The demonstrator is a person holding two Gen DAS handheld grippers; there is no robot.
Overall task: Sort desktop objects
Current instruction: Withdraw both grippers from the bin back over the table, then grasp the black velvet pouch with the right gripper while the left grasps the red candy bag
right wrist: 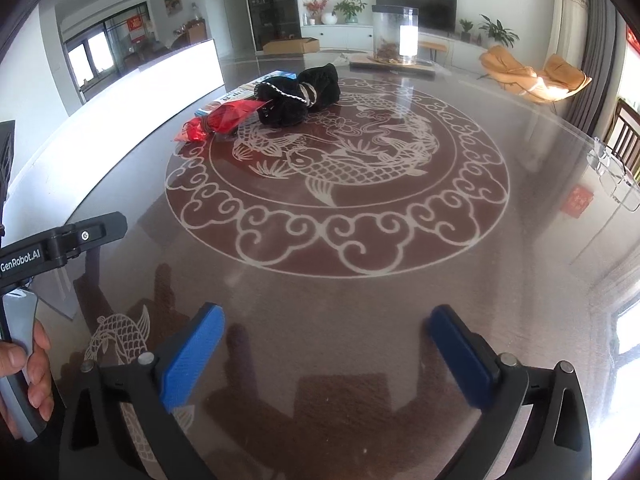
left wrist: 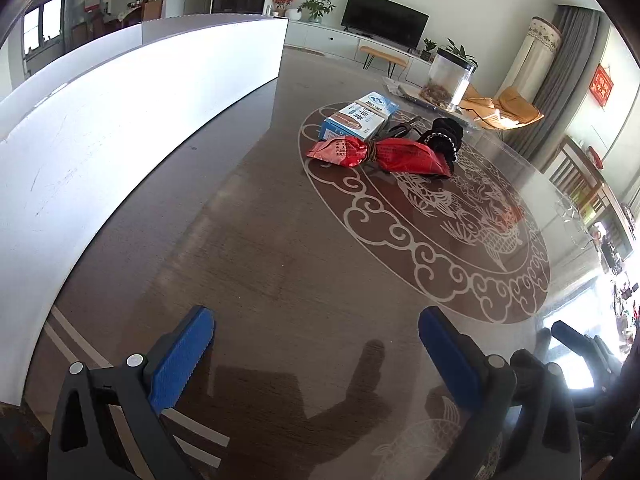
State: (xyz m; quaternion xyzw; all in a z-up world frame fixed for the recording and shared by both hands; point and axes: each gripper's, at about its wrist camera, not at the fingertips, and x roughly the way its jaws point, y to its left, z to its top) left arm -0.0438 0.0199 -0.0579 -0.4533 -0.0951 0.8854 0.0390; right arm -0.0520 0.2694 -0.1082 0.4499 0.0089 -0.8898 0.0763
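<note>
Left wrist view: I see my left gripper (left wrist: 316, 350) low over the table (left wrist: 280, 280), its 2 blue-padded fingers (left wrist: 182, 360) spread wide with only bare tabletop and their own shadow between them. Nothing is held.

Items to sort lie in 1 cluster toward the far side of the table, at the upper left edge of the round fish pattern (left wrist: 460, 216). I count 4 pieces. A red packet (left wrist: 376, 154), tied at its middle, lies nearest the camera. A blue and white box (left wrist: 360, 114) sits just behind it, touching or very nearly so. A black cloth bundle (left wrist: 446, 136) lies at the right end of the packet. A dark thin object (left wrist: 404, 126) lies between box and bundle; I cannot identify it. All are well apart from both grippers.

A long white panel (left wrist: 120, 120) stands along the left side of the table. A clear jar (left wrist: 450, 80) stands on a tray beyond the cluster.

Right wrist view: my right gripper (right wrist: 324, 354) is also at its widest, fingers (right wrist: 192, 360) empty over bare table, near the lower rim of the pattern. The cluster appears at upper left: black bundle (right wrist: 300, 94) foremost, red packet (right wrist: 222, 118) to its left, box (right wrist: 244, 92) partly hidden behind both. A pair of glasses (right wrist: 616, 176) rests near the right table edge. At the left edge, a person's hand (right wrist: 28, 376) grips the grey handle of the left gripper.
</note>
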